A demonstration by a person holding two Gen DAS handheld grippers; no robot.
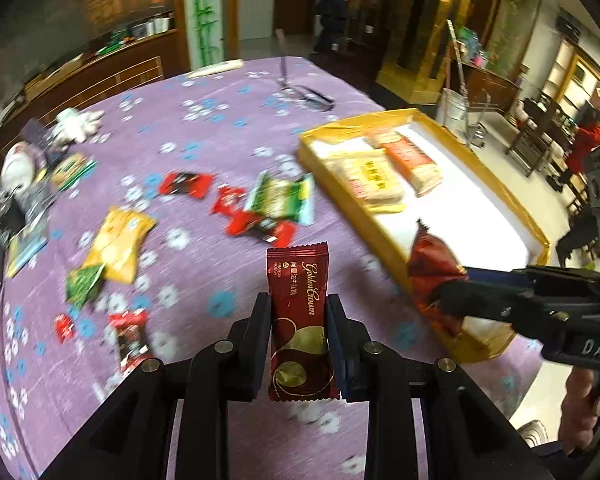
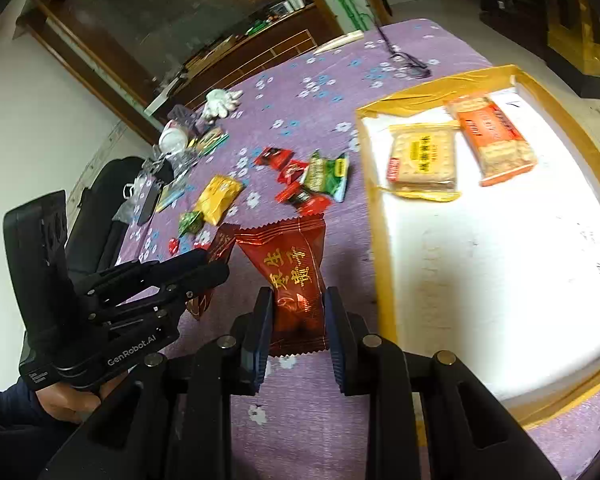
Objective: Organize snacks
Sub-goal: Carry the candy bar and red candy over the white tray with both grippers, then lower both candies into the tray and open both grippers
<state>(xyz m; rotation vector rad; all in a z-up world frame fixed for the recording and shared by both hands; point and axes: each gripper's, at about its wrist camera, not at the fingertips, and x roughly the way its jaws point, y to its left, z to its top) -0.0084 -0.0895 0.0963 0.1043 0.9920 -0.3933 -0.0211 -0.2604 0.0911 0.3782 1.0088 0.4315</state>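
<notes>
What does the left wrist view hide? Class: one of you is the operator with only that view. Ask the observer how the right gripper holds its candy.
Observer: The right gripper pinches its red candy at the waist, with both fingers pressing the wrapper.
Operator: Any print on it?
Observer: Gold characters, facing the right wrist camera.
Operator: What holds the left gripper?
Observer: A hand in a dark sleeve grips its handle, low at the left of the right wrist view.
</notes>
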